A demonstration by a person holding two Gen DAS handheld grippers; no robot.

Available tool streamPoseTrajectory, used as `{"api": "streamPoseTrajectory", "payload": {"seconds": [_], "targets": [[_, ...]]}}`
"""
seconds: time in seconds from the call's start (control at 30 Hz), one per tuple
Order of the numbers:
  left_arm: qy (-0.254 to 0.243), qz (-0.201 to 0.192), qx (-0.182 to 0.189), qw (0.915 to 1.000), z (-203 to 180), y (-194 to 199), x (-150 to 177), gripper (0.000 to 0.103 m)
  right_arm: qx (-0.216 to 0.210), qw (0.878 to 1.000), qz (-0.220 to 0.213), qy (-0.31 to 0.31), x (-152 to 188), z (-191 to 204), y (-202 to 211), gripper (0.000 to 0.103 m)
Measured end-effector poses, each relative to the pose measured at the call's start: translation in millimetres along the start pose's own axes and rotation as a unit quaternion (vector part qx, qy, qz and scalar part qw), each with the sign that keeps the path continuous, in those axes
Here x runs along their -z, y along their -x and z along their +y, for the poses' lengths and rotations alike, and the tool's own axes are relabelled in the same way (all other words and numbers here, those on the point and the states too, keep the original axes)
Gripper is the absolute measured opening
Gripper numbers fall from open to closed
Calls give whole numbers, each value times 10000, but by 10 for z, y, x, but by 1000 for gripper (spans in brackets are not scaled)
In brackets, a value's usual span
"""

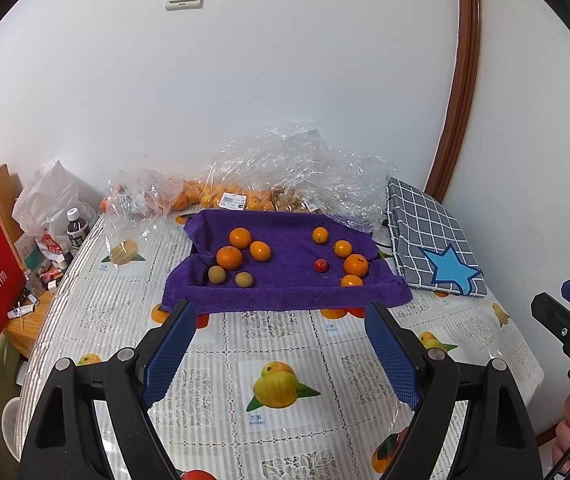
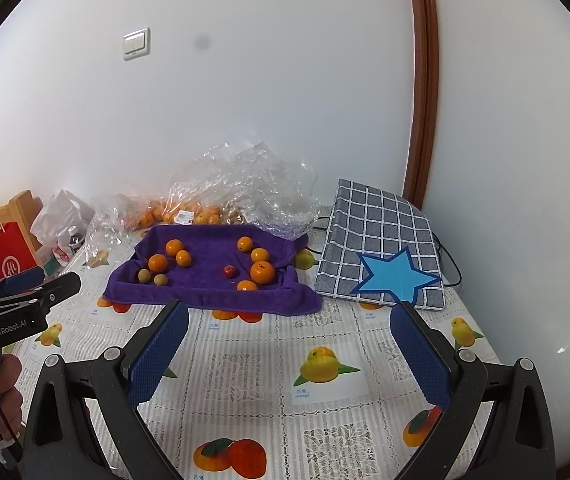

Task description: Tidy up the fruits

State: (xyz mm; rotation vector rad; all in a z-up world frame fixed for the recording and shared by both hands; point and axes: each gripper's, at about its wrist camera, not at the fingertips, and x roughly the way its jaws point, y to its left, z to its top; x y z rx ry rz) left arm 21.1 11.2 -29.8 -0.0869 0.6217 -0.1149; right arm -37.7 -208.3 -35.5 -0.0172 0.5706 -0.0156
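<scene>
Both grippers, left (image 1: 281, 316) and right (image 2: 289, 316), stand wide, nothing held. Fruits (image 1: 241, 238) lie on the towel (image 1: 285, 292) ahead of the fingertips. One fruit should be approached and straddled centrally.

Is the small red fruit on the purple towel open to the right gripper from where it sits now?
Probably yes. The right gripper is open and empty, with bare tablecloth ahead. The small red fruit lies apart from the oranges; only the purple towel, its raised front edge, lies between.
</scene>
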Motion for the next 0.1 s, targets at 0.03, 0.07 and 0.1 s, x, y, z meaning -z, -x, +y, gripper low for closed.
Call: {"api": "streamPoseTrajectory", "payload": {"seconds": [0.03, 0.07, 0.1], "targets": [[0, -3, -3, 10000, 4, -1, 3, 85, -2, 10000, -6, 7, 1, 2, 2, 100], [-13, -8, 0, 10000, 7, -1, 4, 86, -1, 10000, -8, 12, 6, 10, 9, 100], [-28, -25, -1, 10000, -6, -4, 4, 87, -1, 10000, -8, 21, 7, 15, 8, 100]]}}
